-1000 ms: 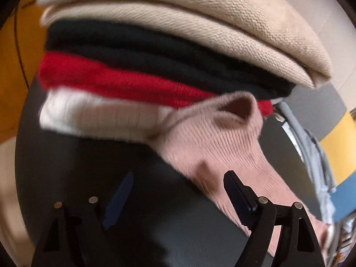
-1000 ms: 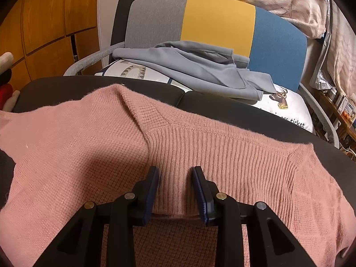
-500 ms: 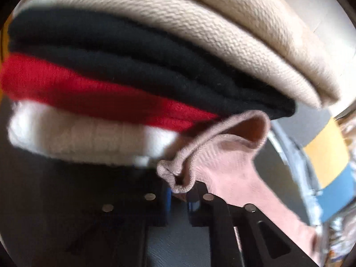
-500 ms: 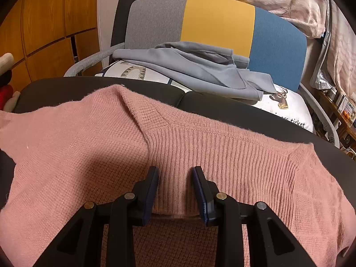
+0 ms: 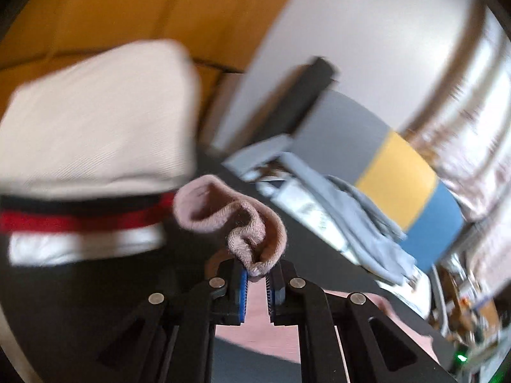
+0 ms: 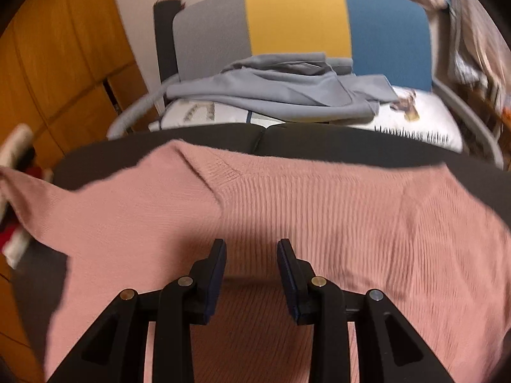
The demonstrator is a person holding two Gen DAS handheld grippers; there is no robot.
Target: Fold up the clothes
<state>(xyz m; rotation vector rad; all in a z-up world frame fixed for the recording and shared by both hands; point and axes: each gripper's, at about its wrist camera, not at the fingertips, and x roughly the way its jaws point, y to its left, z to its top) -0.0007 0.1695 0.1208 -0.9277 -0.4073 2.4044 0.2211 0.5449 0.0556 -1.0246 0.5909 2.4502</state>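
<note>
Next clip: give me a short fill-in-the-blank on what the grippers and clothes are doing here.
1. The left gripper is shut on the sweater's ____.
2. The right gripper has its jaws ____.
3. The sweater's colour is ____.
4. On the chair lies a ____ garment.

Missing words: cuff; open; pink; grey

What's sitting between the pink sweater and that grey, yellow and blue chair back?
In the right wrist view, beyond the pink sweater: dark surface, a printed white cushion, then a rumpled grey garment before the chair back.
</note>
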